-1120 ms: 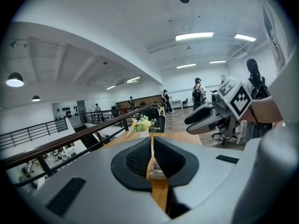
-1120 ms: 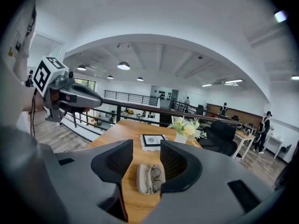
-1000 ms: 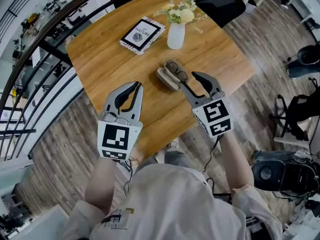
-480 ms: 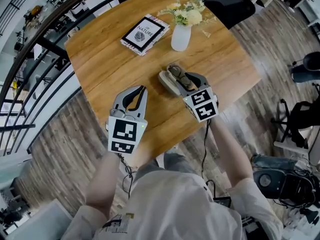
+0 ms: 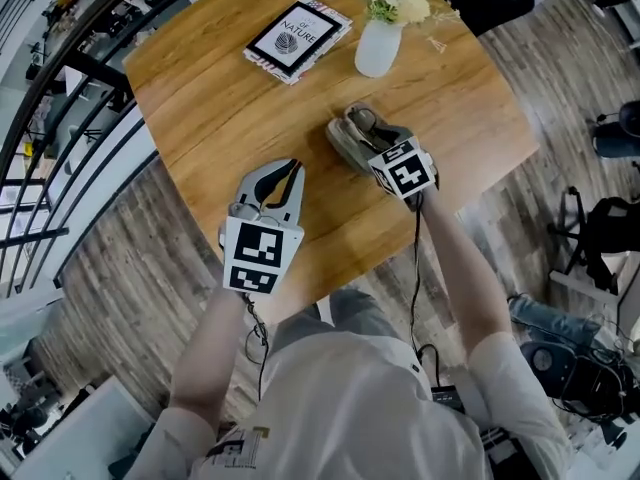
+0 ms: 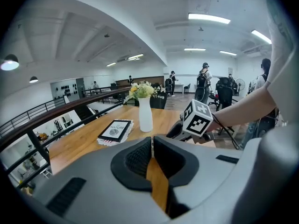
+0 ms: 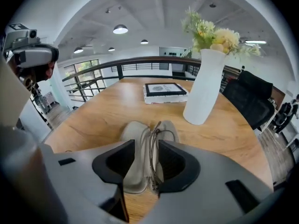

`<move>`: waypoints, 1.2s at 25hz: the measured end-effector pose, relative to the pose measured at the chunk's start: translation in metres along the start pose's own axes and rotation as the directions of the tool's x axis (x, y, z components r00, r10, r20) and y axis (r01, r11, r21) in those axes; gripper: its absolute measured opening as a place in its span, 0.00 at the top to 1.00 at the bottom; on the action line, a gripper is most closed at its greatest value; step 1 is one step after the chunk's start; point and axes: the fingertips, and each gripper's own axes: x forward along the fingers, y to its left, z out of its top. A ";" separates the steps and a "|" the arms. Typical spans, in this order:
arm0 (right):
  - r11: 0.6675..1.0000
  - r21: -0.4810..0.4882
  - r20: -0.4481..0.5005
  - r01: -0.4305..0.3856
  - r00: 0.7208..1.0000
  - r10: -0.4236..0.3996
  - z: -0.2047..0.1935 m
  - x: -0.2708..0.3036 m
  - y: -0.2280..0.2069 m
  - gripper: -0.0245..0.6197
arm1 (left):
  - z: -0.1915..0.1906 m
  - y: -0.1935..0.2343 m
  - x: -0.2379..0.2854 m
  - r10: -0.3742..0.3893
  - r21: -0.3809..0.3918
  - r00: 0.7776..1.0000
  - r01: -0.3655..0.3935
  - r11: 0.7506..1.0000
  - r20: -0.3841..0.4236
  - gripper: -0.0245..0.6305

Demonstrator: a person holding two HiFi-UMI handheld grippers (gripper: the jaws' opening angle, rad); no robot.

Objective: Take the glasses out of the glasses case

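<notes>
A beige glasses case (image 5: 343,143) lies open on the wooden table (image 5: 215,98), with folded thin-framed glasses (image 5: 362,123) in it. My right gripper (image 5: 378,148) points steeply down onto the case. In the right gripper view the case (image 7: 134,131) and the glasses (image 7: 152,157) lie between its fingers. This gripper (image 7: 146,146) has just been closing, but I see no pad pressing. My left gripper (image 5: 288,171) hangs over bare table to the left of the case. In the left gripper view it (image 6: 152,143) is shut with nothing in it.
A white vase (image 5: 378,50) of flowers stands just behind the case. Left of the vase lies a book (image 5: 298,38). The table's front edge runs close under both hands. A black railing (image 5: 70,63) borders the table's left side.
Both grippers came down toward the table. The right one moved forward and down over the case, so the case and glasses now sit between its jaws. The left one sank less.
</notes>
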 end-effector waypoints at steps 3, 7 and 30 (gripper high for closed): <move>0.999 -0.036 -0.048 0.006 0.999 -0.008 -0.009 0.016 0.003 0.68 | -0.011 0.002 0.005 0.002 -0.002 1.000 -0.002 1.000 -0.012 0.92; 0.995 -0.087 -0.089 0.049 0.994 -0.057 -0.019 0.031 0.002 0.68 | -0.024 0.004 0.009 0.001 -0.020 0.999 -0.002 1.000 -0.037 0.92; 0.978 -0.154 0.244 0.140 0.965 -0.099 0.115 -0.112 0.055 0.89 | 0.015 0.034 -0.080 0.106 0.046 0.991 -0.109 0.993 0.078 0.92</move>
